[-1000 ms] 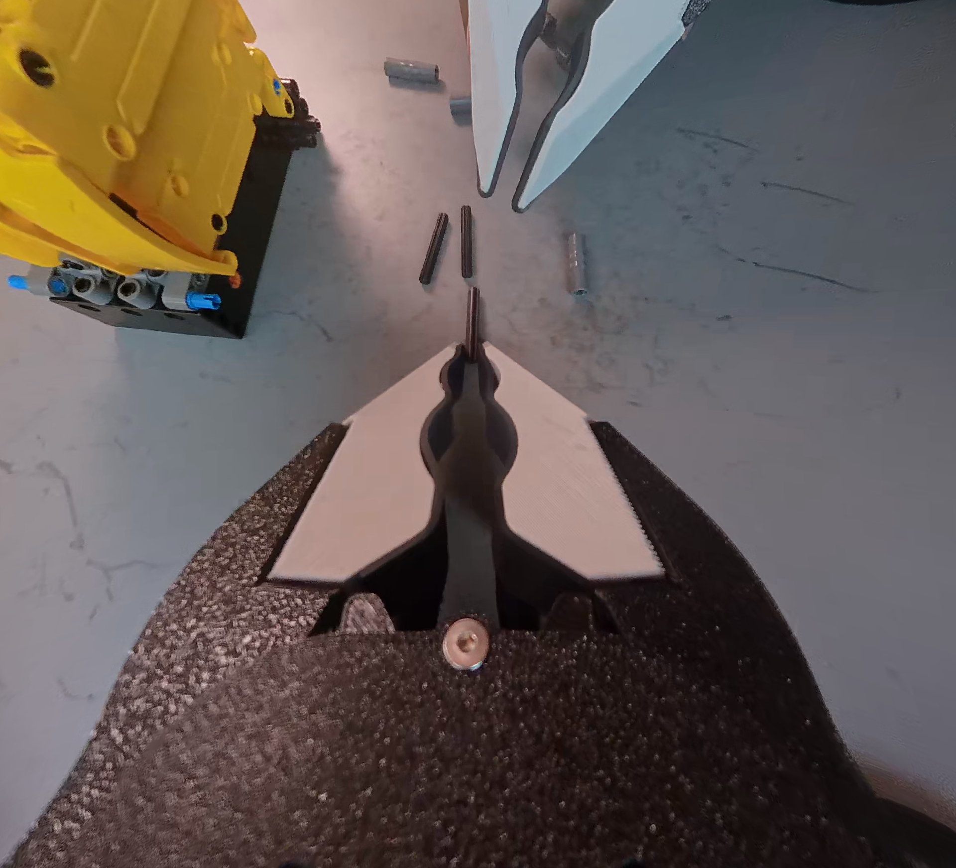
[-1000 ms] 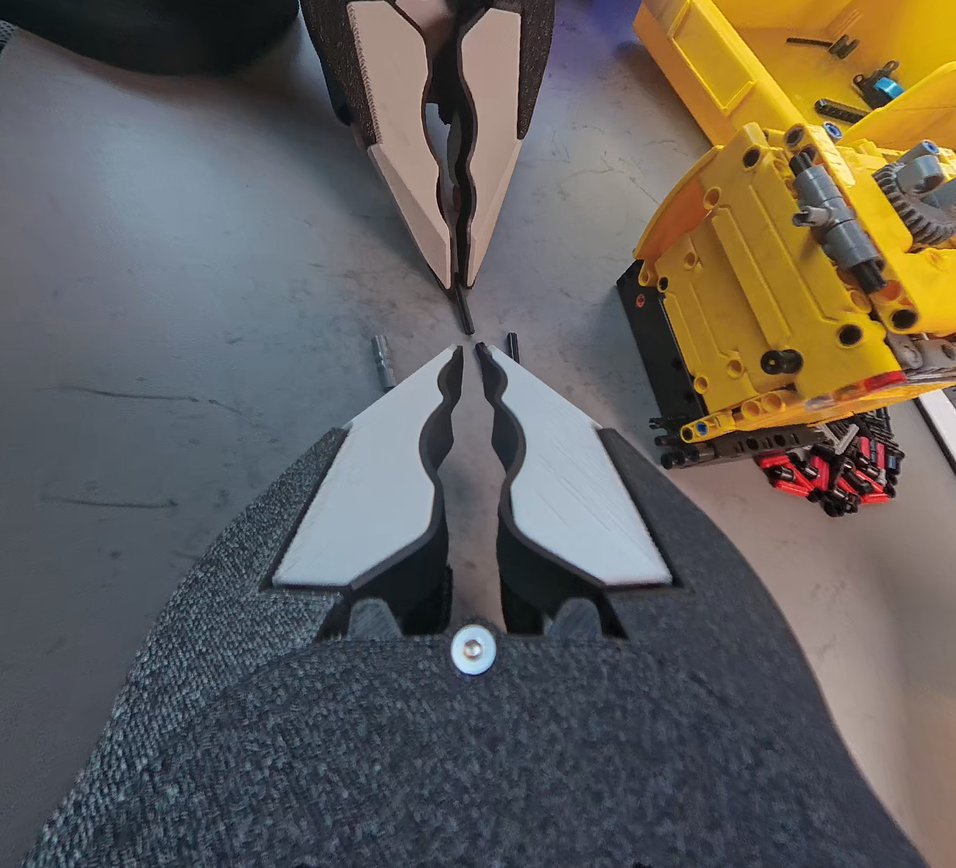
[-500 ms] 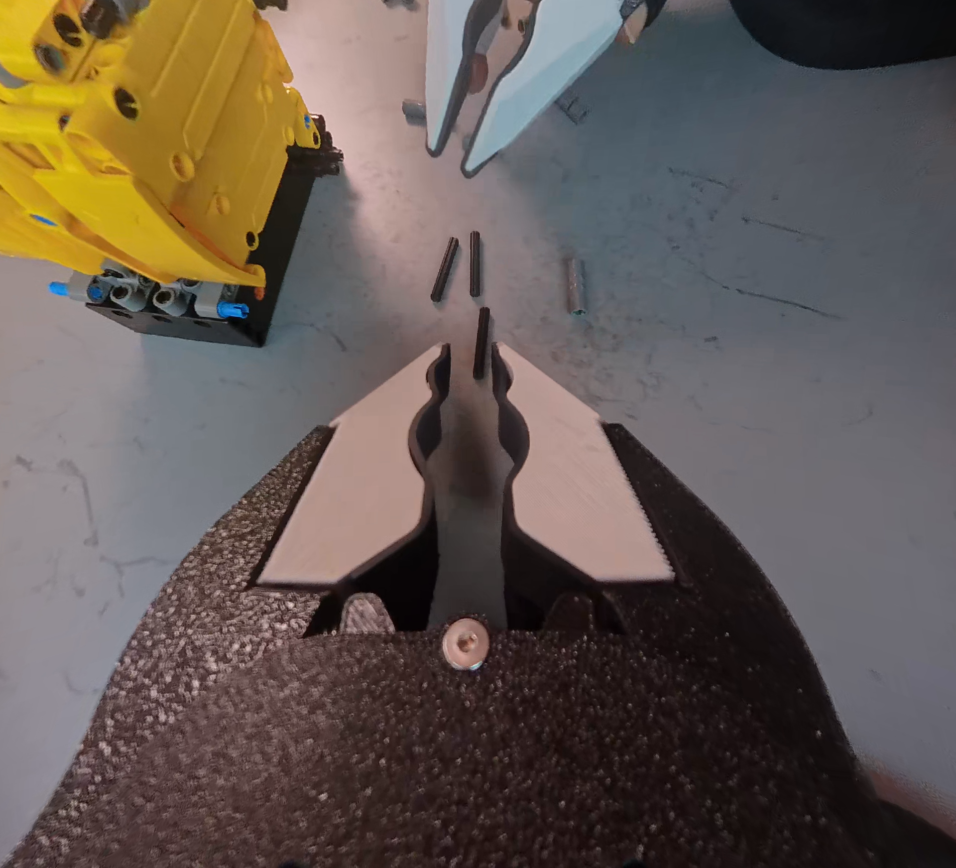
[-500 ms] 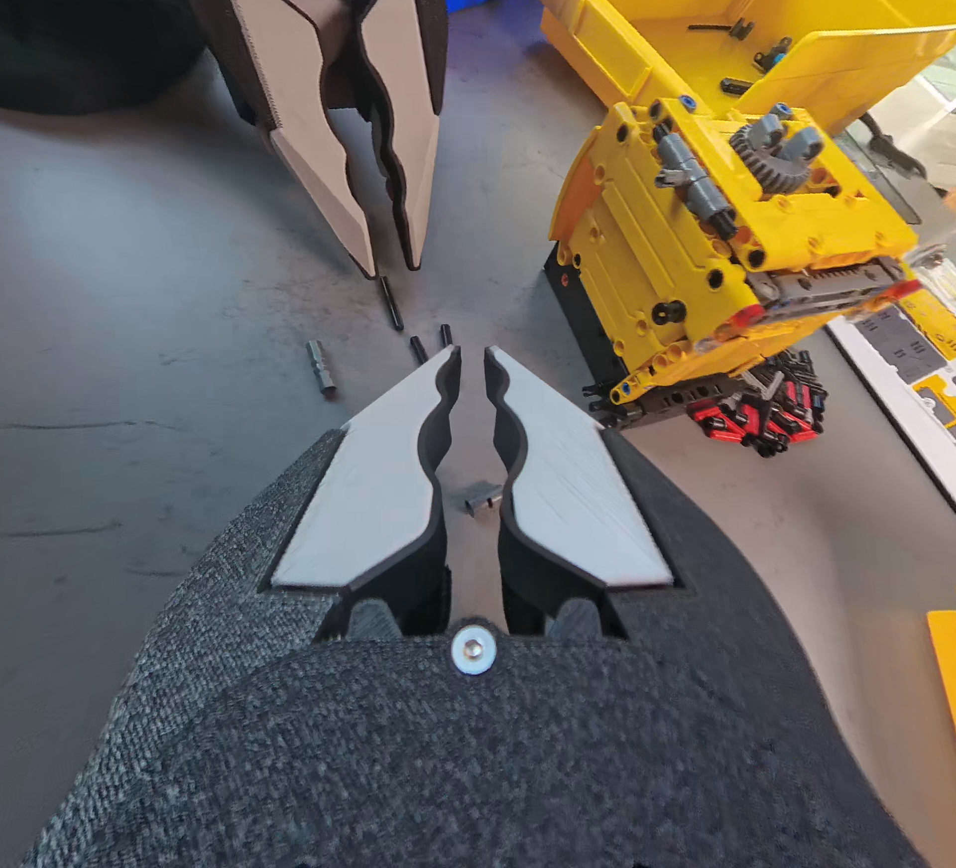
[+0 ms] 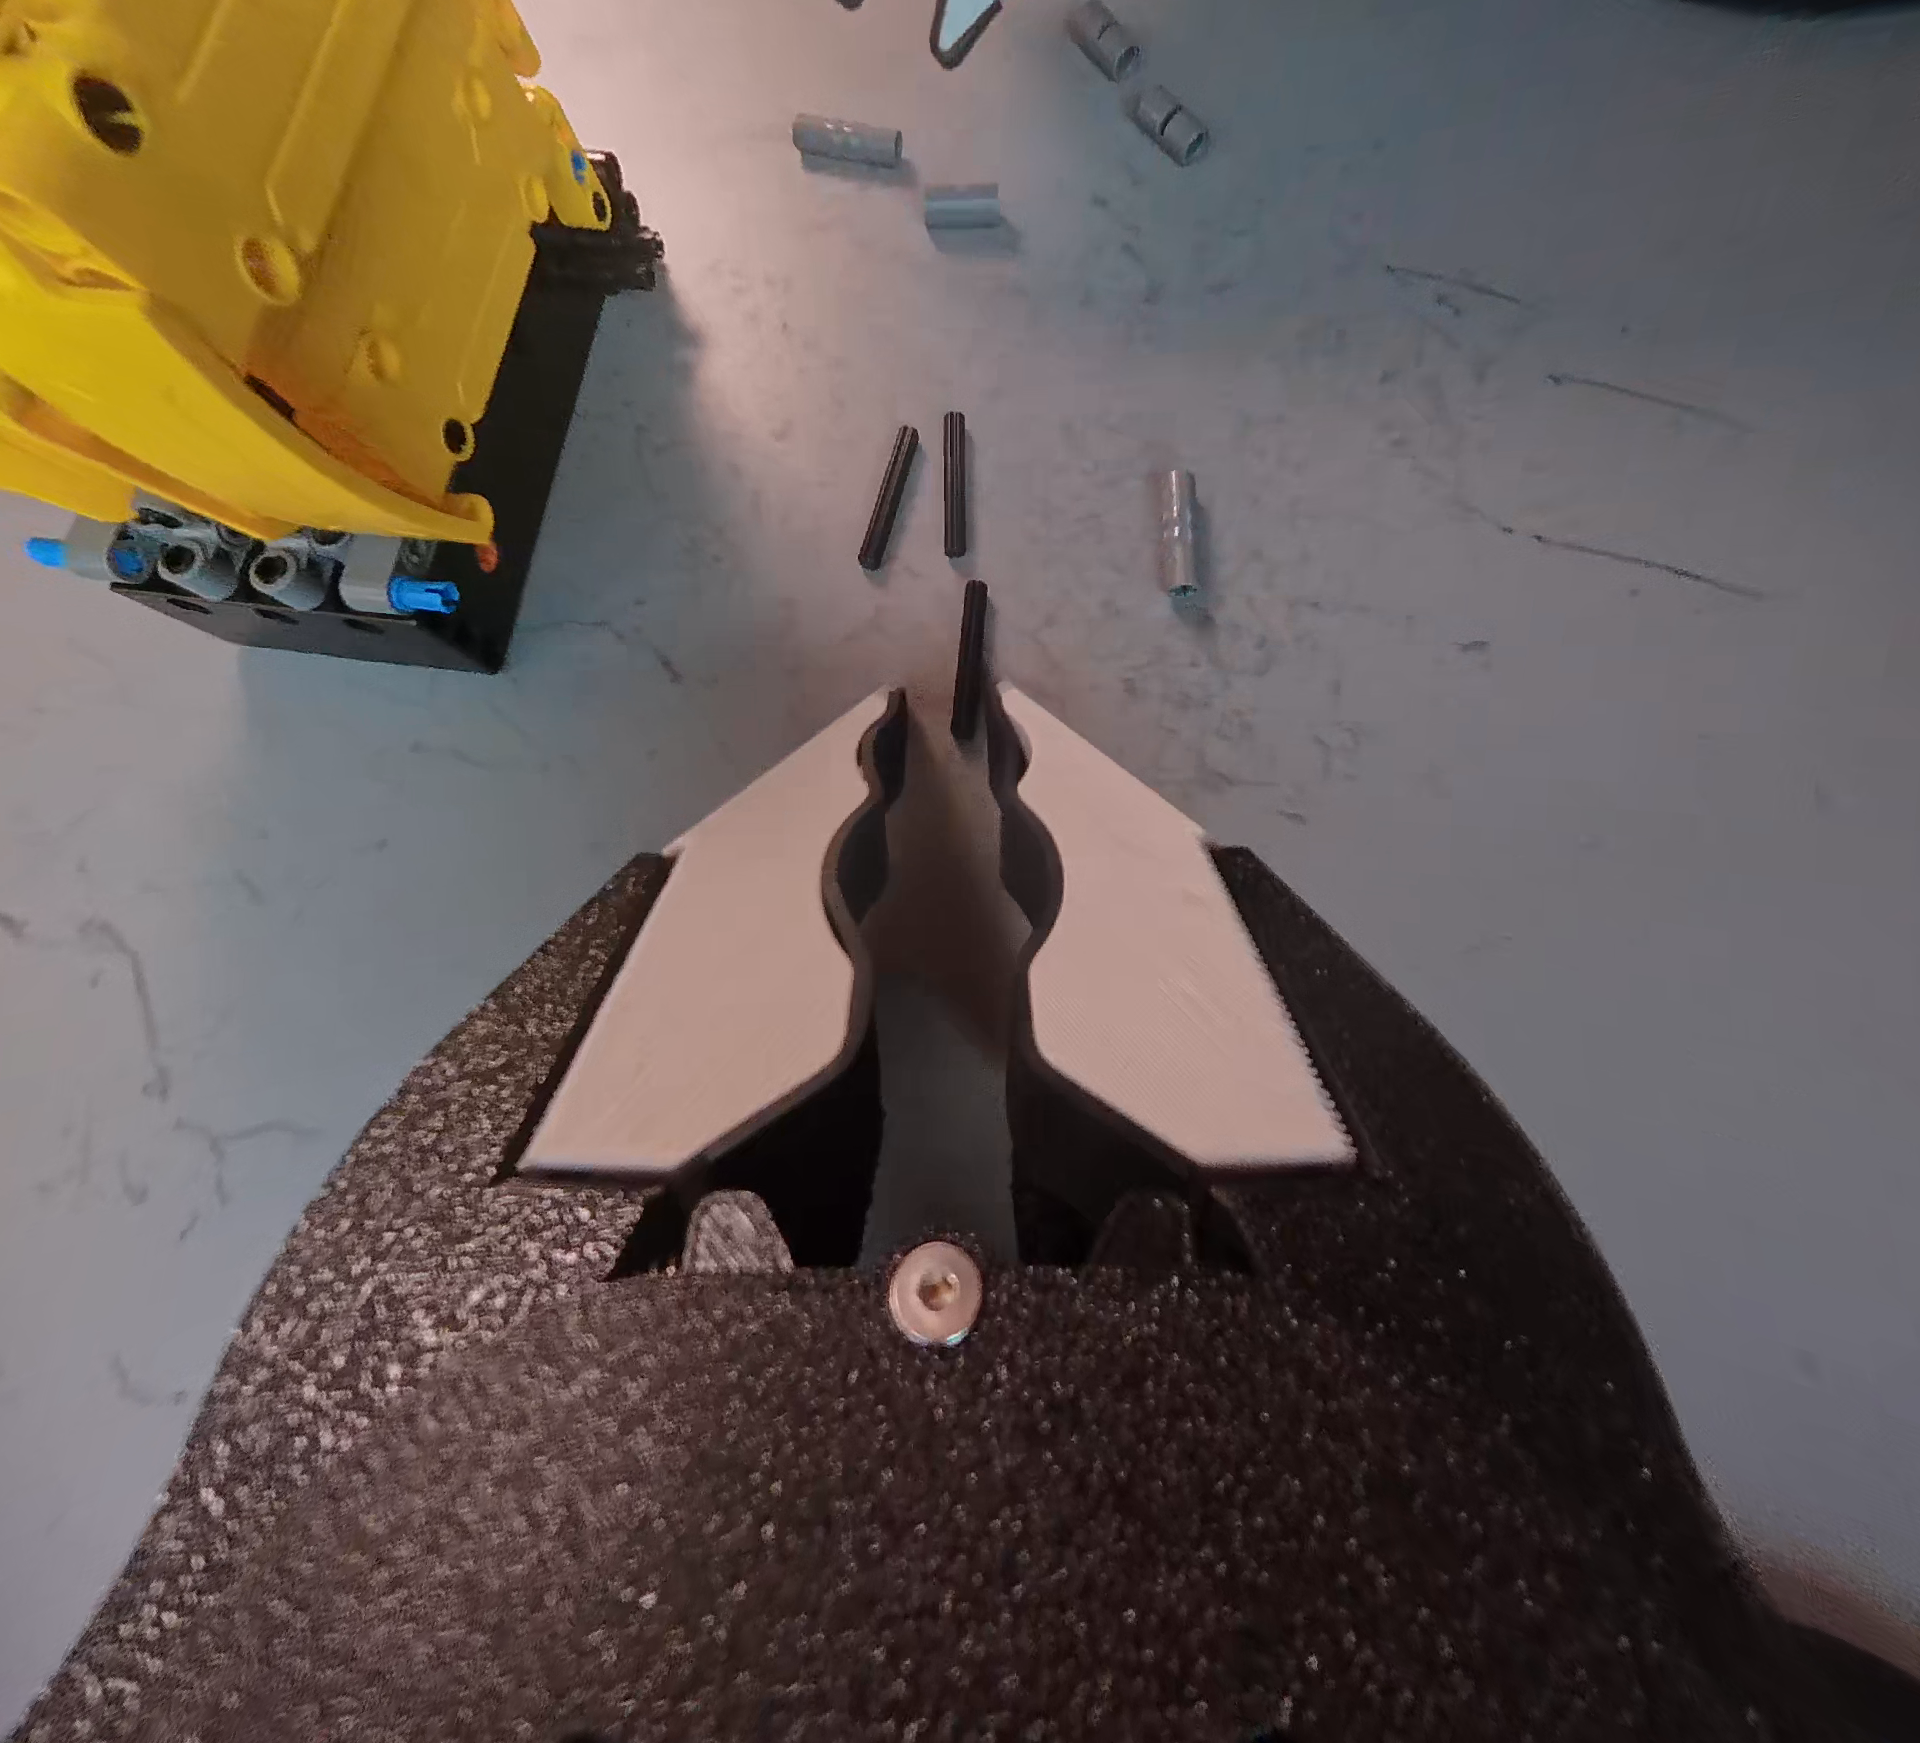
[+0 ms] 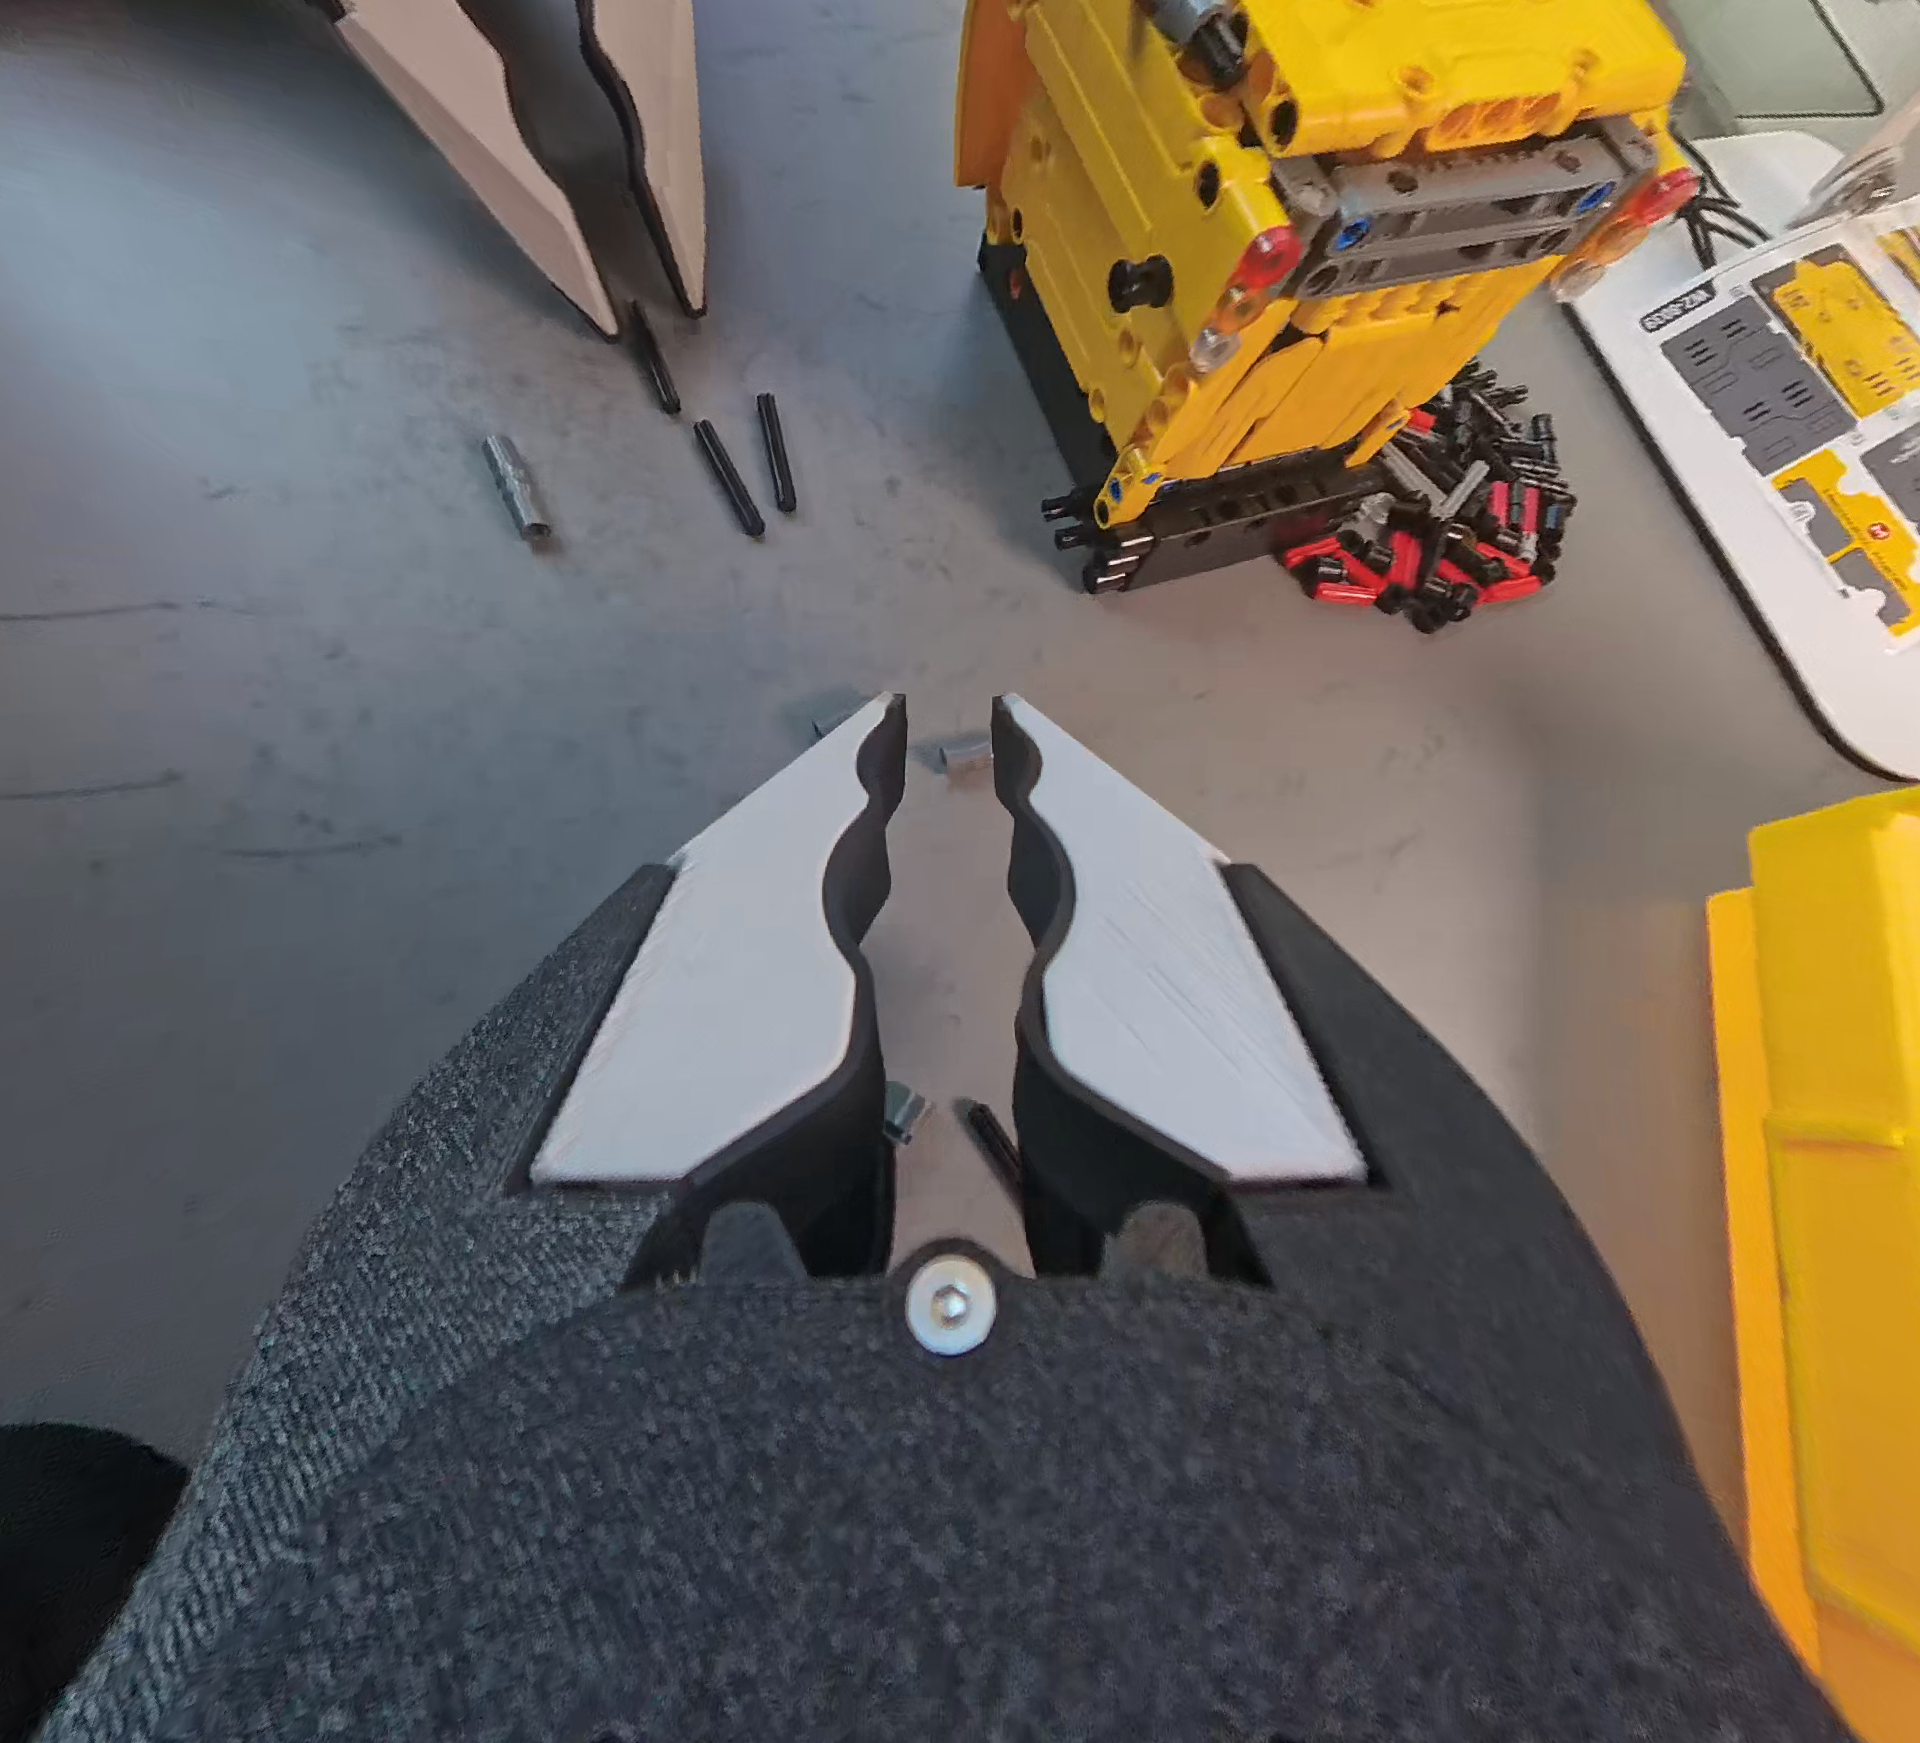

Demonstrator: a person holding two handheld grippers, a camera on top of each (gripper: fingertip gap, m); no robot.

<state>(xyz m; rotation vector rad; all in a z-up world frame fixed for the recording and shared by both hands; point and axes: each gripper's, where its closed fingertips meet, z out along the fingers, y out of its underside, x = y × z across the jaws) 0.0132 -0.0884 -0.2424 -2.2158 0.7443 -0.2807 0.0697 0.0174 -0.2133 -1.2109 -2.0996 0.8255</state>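
Observation:
My left gripper point(image 5: 948, 696) is open, low over the grey table point(image 5: 1455, 862). A thin black rod point(image 5: 970, 659) lies at its tips, close to the right finger, pointing forward. It also shows in the right wrist view point(image 6: 655, 358), sticking out from the left gripper point(image 6: 652, 317). Two more black rods point(image 5: 888, 498) point(image 5: 954, 483) lie just ahead, with a grey metal sleeve point(image 5: 1179, 535) to their right. My right gripper point(image 6: 945, 706) is open and empty. A small grey connector point(image 6: 961, 753) lies on the table between its tips. The right gripper point(image 5: 902, 20) shows far off in the left wrist view.
A yellow brick-built vehicle point(image 6: 1299, 166) stands on a black base at the right, and at the left in the left wrist view point(image 5: 260, 187). Red and black pins point(image 6: 1455, 530) are piled beside it. A printed sheet point(image 6: 1787, 446) and a yellow bin point(image 6: 1829, 1174) sit at the right. Loose grey connectors point(image 5: 847, 140) lie far ahead. Some 12 centimeters of space lies between my two pairs of fingers.
My left gripper was shut on the black rod, then opened; the rod now lies at its tips. My right gripper has drawn back from the left one, over the grey connectors.

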